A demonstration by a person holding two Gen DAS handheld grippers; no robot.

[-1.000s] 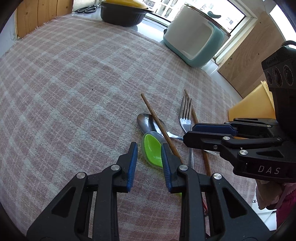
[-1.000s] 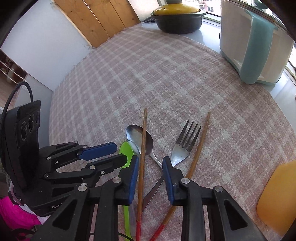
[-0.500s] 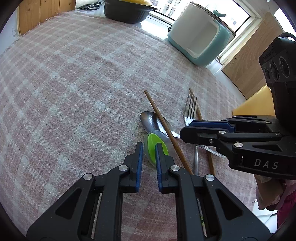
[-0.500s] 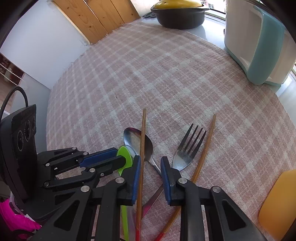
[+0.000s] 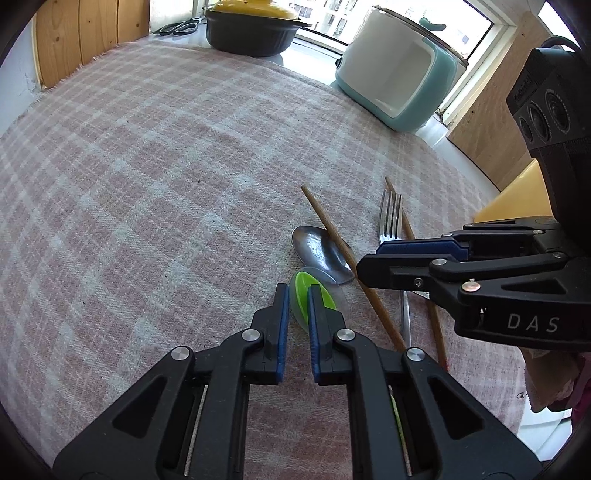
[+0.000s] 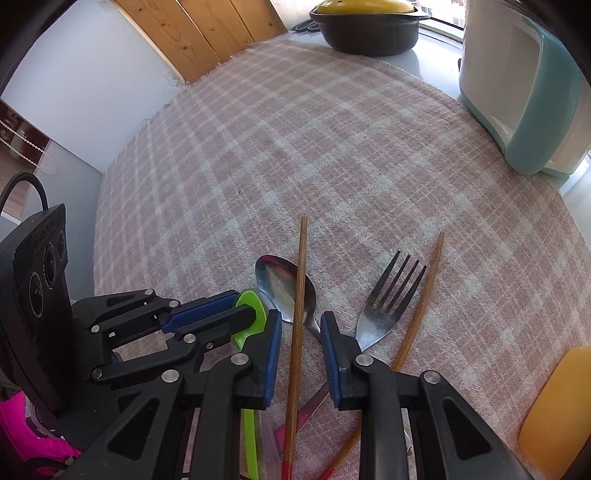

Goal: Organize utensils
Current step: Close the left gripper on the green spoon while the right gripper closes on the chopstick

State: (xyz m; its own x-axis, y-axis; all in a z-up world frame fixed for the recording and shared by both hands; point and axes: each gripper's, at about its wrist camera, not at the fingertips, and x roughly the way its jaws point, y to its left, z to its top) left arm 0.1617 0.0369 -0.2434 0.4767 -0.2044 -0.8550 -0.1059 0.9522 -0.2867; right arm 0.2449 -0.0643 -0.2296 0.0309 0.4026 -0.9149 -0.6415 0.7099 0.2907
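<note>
A green plastic spoon (image 5: 312,295), a metal spoon (image 5: 319,254), a metal fork (image 5: 391,218) and two wooden chopsticks lie bunched on the pink plaid cloth (image 5: 147,184). One chopstick (image 6: 300,295) crosses the metal spoon (image 6: 277,282); the other (image 6: 424,295) lies right of the fork (image 6: 388,306). My left gripper (image 5: 295,291) is narrowed around the edge of the green spoon's bowl (image 6: 255,314). My right gripper (image 6: 301,321) is open and straddles the first chopstick without touching it.
A teal and white toaster-like appliance (image 5: 402,77) and a black pot with a yellow lid (image 5: 251,26) stand at the far edge by the window. Scissors (image 5: 177,27) lie beside the pot. A yellow object (image 6: 557,406) sits at the right.
My left gripper has narrowed from wide open and moved forward onto the green spoon's bowl. My right gripper has moved slightly forward over the chopstick.
</note>
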